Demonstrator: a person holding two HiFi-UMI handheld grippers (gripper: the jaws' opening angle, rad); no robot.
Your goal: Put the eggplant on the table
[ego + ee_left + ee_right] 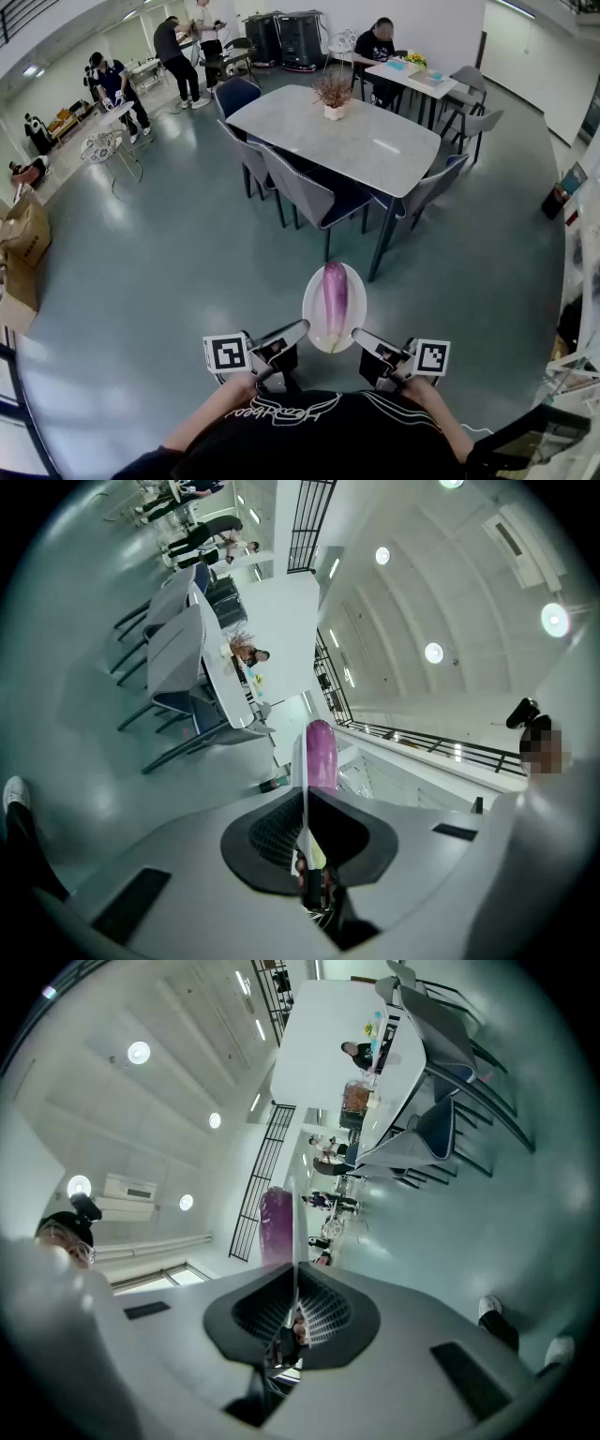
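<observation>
Short of the table [356, 141], the left gripper [300, 327] and right gripper [359, 335] each pinch the rim of the plate [314, 311], probably the safest hold, since the smooth eggplant [335, 295] could roll.

1. In the head view, the person's dark shirt [309, 436] is cut off by the bottom edge. Shirt and arms hide the rear of the left gripper [298, 330] and the right gripper [364, 337].
2. The near rim of the white plate [312, 305] is hidden inside both grippers' closed jaws.
3. In both gripper views the plate shows only edge-on, as a thin line. Just the far end of the eggplant [335, 295] rises past the jaws, which hide the rest.
4. Cardboard boxes [21, 253] on the left and white furniture [586, 234] on the right are cut off by the picture's edges.
5. The items on the far white table [398, 75] are too small to tell.
6. What the distant people [175, 56] are handling cannot be made out.
</observation>
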